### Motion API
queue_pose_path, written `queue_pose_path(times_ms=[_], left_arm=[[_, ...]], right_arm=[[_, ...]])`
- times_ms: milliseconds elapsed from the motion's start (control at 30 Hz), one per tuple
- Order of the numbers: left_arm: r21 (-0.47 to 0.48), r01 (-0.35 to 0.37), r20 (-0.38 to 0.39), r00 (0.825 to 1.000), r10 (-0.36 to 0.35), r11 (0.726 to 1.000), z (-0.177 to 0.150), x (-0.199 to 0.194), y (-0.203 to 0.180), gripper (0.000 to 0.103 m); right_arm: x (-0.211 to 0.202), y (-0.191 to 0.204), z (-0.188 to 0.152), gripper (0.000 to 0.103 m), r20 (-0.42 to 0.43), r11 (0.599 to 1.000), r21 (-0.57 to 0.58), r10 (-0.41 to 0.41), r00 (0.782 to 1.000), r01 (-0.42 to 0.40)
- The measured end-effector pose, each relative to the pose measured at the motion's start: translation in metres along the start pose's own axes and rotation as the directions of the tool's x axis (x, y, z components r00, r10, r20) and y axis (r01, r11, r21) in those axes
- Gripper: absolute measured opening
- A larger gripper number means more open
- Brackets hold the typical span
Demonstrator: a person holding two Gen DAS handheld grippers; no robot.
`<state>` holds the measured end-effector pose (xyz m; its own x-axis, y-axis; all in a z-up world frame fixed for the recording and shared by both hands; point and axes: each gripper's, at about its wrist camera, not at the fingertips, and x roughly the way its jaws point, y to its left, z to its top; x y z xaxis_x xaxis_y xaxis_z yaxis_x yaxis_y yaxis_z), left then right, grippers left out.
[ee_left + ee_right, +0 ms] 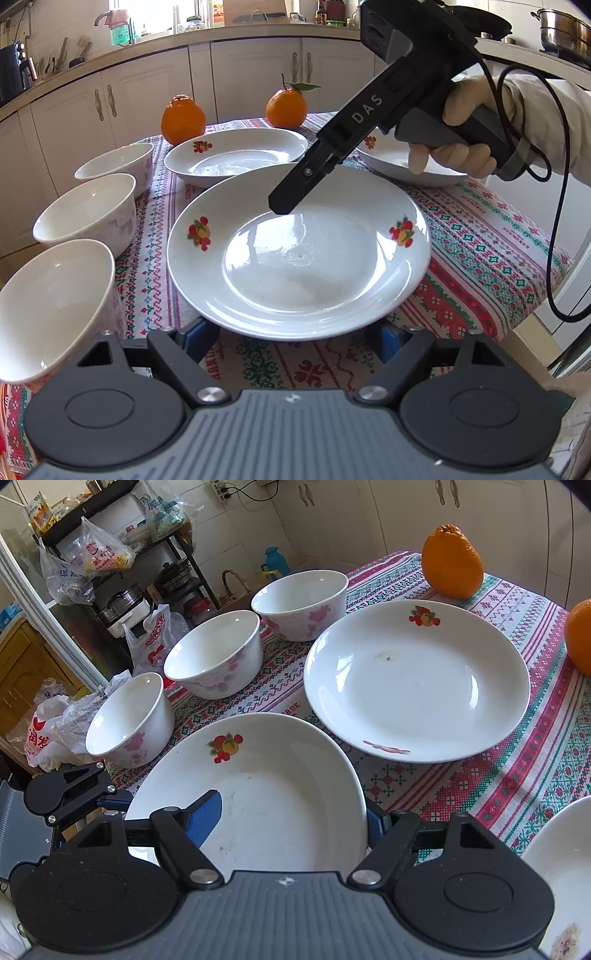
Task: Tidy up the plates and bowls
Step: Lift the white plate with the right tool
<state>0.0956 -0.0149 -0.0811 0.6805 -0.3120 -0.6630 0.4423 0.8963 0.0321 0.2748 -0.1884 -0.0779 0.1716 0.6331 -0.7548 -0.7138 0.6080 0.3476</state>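
Note:
A white plate with fruit decals (299, 254) lies in front of my left gripper (295, 341), whose open jaws straddle its near rim. The same plate (258, 794) fills the right wrist view. My right gripper (291, 818) is open: its left blue pad (207, 812) lies over the plate's inside and the right finger is outside the rim. In the left wrist view the right gripper (284, 205) reaches down onto the plate's far rim. A second plate (236, 155) (417, 679) and a third (399, 162) lie beyond. Three white bowls (88, 218) (214, 653) stand in a row on the left.
Two oranges (183, 120) (286, 107) sit at the far edge of the patterned tablecloth (480, 251). Kitchen cabinets (251, 70) stand behind the table. A shelf rack with plastic bags (110, 565) stands off the table's left side.

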Motion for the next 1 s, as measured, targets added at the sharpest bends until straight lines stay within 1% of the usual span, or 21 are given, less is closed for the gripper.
queue_pose_path(times_ms=[233,300,600,867,1000], left_arm=[[0.031,0.011,0.002,1.000,-0.011,0.999,0.008,-0.004,-0.002,0.083],[0.043,0.014,0.001,1.000,-0.014,0.999,0.011,-0.004,-0.003,0.081],[0.094,0.040,0.018,0.999,-0.042,0.995,0.034,-0.002,-0.013,0.080],[0.150,0.088,0.029,0.995,-0.093,0.985,0.063,0.012,-0.032,0.080],[0.154,0.128,0.024,0.991,-0.133,0.980,0.076,0.026,-0.042,0.080]], right_arm=[[-0.010,0.000,-0.001,0.082,0.024,1.000,-0.001,-0.009,1.000,0.009],[-0.014,0.000,-0.001,0.082,0.033,1.000,-0.005,-0.014,0.999,0.014],[-0.041,-0.010,-0.006,0.082,0.078,0.999,-0.004,-0.051,0.996,0.051],[-0.073,-0.029,-0.018,0.083,0.108,0.992,0.021,-0.127,0.986,0.126],[-0.087,-0.041,-0.026,0.083,0.119,0.986,0.048,-0.163,0.979,0.158]])
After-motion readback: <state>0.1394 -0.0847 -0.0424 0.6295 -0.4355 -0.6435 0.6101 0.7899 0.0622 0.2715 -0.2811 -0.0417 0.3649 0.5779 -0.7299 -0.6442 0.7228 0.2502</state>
